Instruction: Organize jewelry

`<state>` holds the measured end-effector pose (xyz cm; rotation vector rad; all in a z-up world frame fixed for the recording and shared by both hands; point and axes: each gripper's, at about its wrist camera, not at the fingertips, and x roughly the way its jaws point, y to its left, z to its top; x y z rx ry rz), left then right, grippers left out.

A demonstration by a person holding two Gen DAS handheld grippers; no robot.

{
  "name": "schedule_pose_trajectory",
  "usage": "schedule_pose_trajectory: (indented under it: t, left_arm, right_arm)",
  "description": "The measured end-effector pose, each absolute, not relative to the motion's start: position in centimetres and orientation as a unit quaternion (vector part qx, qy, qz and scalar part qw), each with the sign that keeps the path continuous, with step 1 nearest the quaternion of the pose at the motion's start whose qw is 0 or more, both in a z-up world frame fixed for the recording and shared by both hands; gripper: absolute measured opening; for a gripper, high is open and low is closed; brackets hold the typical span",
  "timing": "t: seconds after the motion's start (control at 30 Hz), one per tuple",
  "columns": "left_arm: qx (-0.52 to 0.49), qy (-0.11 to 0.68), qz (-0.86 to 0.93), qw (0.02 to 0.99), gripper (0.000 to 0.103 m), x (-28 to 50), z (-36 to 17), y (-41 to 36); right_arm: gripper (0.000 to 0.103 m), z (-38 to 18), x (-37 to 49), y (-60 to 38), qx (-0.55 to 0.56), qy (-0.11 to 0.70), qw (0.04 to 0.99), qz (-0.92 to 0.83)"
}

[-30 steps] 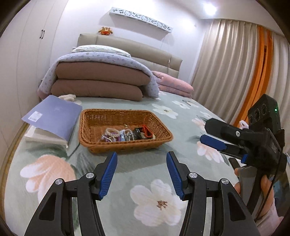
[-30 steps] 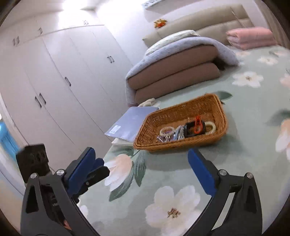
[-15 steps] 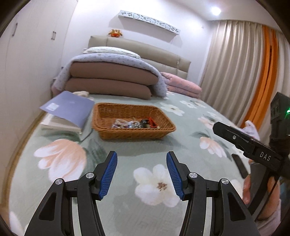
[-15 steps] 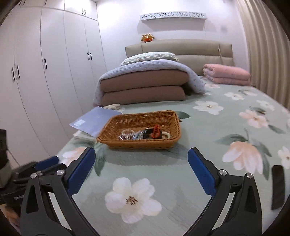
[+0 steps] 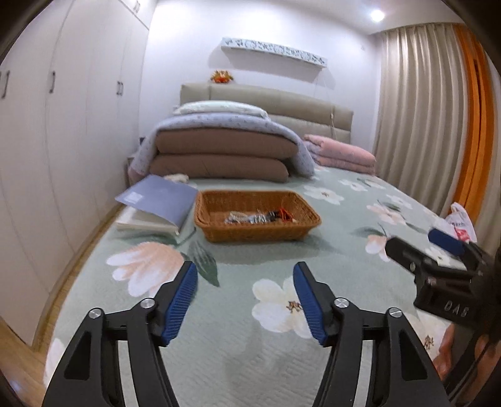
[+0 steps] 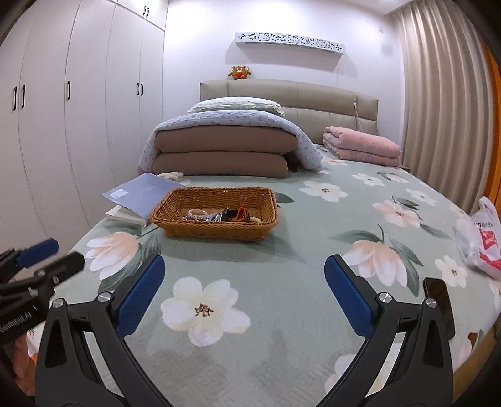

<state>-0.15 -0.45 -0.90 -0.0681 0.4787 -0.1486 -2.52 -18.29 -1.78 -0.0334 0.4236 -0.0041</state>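
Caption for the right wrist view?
Open right hand-held gripper faces a wicker basket of jewelry on a floral bedspread.

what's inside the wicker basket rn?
The wicker basket holds a small heap of jewelry: a pale beaded bracelet, an orange-red piece, dark and silvery bits. The near wall hides the heap's lower part and the basket floor under it.

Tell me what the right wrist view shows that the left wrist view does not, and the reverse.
Only the right wrist view shows the dark phone lying on the bedspread by the right gripper, whose jaws are open and empty. Only the left wrist view shows the ceiling light and the left gripper head-on, its jaws just opened wider with nothing between them. Both show the wicker basket of jewelry, the book, folded quilts and a plastic bag.
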Motion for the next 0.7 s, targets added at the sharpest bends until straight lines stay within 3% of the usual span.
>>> schedule_pose_trajectory:
  t: [0.7]
  left_arm:
    - [-0.021, 0.237, -0.074, 0.968, 0.069, -0.6, -0.9, -1.9]
  right_arm:
    - [0.103, -3.4, -2.5, -19.5, 0.028, 0.243, 0.97, 0.0]
